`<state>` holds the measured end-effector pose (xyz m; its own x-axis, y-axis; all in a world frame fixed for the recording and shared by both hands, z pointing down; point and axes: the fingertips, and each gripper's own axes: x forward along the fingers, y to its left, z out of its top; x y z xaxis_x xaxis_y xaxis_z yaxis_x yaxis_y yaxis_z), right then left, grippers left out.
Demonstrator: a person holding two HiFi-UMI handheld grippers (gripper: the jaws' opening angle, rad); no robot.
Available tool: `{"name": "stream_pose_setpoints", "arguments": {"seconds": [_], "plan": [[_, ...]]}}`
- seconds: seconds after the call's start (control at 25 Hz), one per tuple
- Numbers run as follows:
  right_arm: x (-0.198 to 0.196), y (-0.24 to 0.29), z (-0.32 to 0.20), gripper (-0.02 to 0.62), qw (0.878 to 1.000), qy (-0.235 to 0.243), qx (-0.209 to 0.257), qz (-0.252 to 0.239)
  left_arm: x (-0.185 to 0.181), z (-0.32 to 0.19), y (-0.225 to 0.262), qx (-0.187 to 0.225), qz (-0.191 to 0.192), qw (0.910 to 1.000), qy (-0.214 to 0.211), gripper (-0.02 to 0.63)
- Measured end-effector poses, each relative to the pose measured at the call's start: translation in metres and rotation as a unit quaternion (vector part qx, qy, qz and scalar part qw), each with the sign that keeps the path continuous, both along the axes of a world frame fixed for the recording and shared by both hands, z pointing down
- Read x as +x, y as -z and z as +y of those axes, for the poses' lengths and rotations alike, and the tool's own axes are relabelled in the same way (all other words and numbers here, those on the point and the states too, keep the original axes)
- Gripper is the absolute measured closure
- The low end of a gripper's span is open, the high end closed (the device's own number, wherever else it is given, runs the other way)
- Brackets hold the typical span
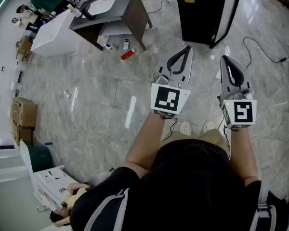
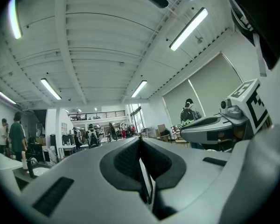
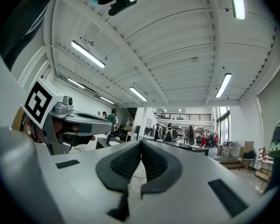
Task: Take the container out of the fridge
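Leftward, open floor (image 1: pixel 98 88) beside left gripper (image 1: pixel 187 48).

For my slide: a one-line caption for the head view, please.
The left gripper and right gripper, both shut and empty, held over a stone floor before a black cabinet.

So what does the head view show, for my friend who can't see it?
A person seen from above holds out the left gripper and right gripper, both shut and empty, over a grey marble floor. A tall black cabinet stands just ahead, a dark table further left.
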<state>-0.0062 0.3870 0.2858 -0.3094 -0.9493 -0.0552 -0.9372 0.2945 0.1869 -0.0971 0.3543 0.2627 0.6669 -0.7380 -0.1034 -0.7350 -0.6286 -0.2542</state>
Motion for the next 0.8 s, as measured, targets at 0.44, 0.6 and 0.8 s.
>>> {"name": "stream_pose_setpoints", "arguments": {"seconds": [0.44, 0.6, 0.8], "plan": [[0.004, 0.000, 0.021, 0.560, 1.000, 0.006, 0.000, 0.007, 0.001, 0.022, -0.001, -0.005, -0.001, 0.9999, 0.009, 0.584], [-0.002, 0.001, 0.026, 0.560, 1.000, 0.011, 0.000, 0.012, -0.004, 0.027, 0.002, -0.005, -0.003, 0.9999, 0.012, 0.584], [-0.007, 0.003, 0.024, 0.559, 1.000, 0.017, 0.009, 0.014, -0.010, 0.024, 0.002, -0.005, -0.007, 0.9998, 0.017, 0.584]]}}
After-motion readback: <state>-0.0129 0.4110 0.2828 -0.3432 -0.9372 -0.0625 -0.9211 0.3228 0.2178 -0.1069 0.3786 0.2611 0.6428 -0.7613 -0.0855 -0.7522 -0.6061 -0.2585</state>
